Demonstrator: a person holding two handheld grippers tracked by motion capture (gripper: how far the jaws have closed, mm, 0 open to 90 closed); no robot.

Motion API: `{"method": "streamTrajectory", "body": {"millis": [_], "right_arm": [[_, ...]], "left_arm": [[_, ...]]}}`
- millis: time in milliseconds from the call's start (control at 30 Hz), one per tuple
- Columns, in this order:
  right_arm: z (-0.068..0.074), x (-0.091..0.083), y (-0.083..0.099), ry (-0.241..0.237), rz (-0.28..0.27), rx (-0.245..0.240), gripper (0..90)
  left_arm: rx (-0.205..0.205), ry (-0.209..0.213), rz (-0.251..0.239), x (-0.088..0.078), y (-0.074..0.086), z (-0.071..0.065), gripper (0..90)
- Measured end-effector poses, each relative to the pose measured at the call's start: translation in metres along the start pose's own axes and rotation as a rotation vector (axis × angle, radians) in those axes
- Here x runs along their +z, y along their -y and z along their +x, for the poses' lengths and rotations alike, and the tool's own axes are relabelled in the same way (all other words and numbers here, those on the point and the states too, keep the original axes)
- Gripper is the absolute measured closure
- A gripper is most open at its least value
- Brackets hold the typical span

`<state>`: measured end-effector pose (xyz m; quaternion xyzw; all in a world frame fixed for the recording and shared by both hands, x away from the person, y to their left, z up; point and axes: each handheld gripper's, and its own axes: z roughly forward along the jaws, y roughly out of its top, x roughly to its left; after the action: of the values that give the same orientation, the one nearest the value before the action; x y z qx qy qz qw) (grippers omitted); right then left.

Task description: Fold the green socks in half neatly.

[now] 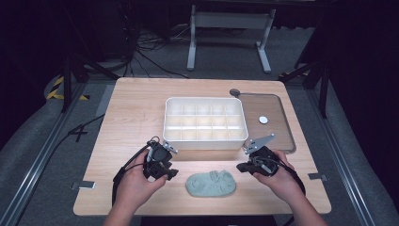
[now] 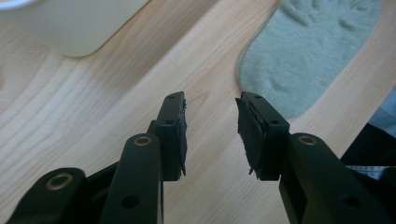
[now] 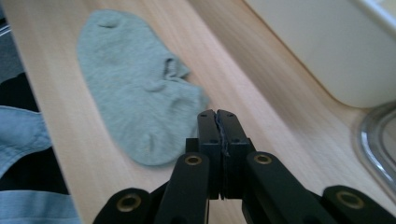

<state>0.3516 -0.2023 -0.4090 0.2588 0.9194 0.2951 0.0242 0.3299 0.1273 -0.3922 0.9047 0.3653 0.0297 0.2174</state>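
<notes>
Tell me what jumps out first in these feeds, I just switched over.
A grey-green sock lies flat on the near edge of the wooden table, between the two hand-held grippers. Behind it sits a white divided box, empty as far as the high view shows. The left gripper is open over bare wood beside the sock; the right gripper is shut, holding nothing.

A light wooden counter (image 1: 136,117) carries a white compartmented organiser box (image 1: 205,122) at its middle. A grey-green sock (image 1: 211,184) lies flat near the near edge. A clear lid (image 1: 277,127) with a small white disc (image 1: 263,119) on it rests by the right edge.
</notes>
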Motion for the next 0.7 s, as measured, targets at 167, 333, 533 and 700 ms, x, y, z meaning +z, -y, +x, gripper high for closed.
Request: {"method": "streamTrajectory", "body": {"millis": [167, 333, 533, 700], "right_arm": [[0.016, 0.005, -0.007, -0.043, -0.001, -0.038, 90.0], [0.036, 0.026, -0.013, -0.087, -0.004, -0.114, 90.0], [0.057, 0.047, -0.02, -0.132, 0.031, -0.169, 90.0], [0.066, 0.06, -0.02, -0.147, 0.048, -0.195, 90.0]], "left_arm": [[-0.008, 0.022, 0.006, 0.008, -0.002, -0.009, 61.5], [-0.016, 0.043, 0.012, 0.017, -0.002, -0.012, 61.7], [-0.011, 0.059, 0.029, 0.025, -0.003, -0.015, 61.3], [-0.013, 0.059, 0.029, 0.031, -0.003, -0.017, 60.3]]}}
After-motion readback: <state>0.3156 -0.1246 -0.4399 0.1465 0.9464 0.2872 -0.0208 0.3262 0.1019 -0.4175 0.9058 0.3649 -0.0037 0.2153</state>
